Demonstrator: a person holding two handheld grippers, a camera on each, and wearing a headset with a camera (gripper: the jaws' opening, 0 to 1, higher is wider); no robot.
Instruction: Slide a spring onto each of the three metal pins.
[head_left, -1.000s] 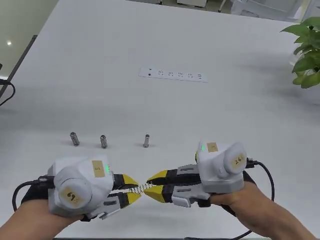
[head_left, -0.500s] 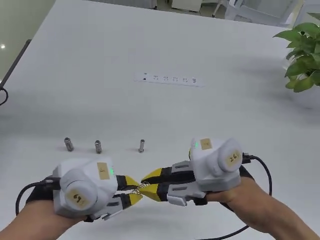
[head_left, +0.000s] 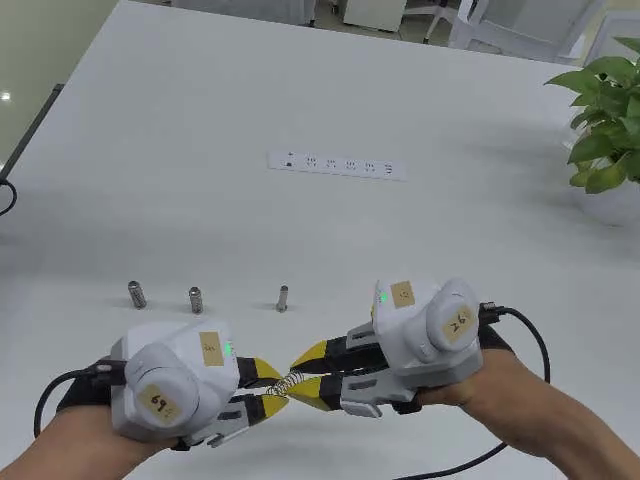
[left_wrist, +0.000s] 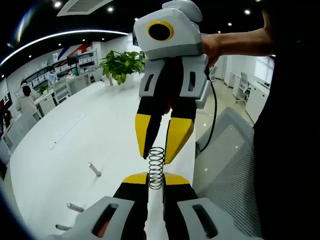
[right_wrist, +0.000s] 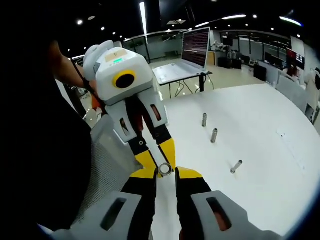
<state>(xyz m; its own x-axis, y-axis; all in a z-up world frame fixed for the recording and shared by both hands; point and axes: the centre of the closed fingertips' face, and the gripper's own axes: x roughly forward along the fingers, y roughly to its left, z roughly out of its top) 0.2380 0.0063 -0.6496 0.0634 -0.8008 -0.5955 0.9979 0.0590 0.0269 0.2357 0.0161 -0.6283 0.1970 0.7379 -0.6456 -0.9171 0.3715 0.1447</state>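
A small steel spring (head_left: 288, 382) spans the gap between my two grippers low over the table's near edge. My left gripper (left_wrist: 156, 181) is shut on one end of the spring (left_wrist: 156, 166). My right gripper (right_wrist: 166, 175) faces it tip to tip, its jaws slightly apart on either side of the spring's other end (right_wrist: 166, 170). Three pins stand in a row beyond the grippers. The left pin (head_left: 136, 294) and the middle pin (head_left: 196, 298) carry springs. The right pin (head_left: 282, 298) looks bare, as it does in the right gripper view (right_wrist: 236, 166).
A white power strip (head_left: 337, 165) lies further back on the white table (head_left: 450, 240). A potted plant (head_left: 600, 130) stands at the right edge. A black cable (head_left: 525, 340) trails from the right gripper. The table's near edge runs just under the grippers.
Both grippers stay tip to tip with the spring between them and have sunk slightly toward the near edge. The camera has shifted a little.
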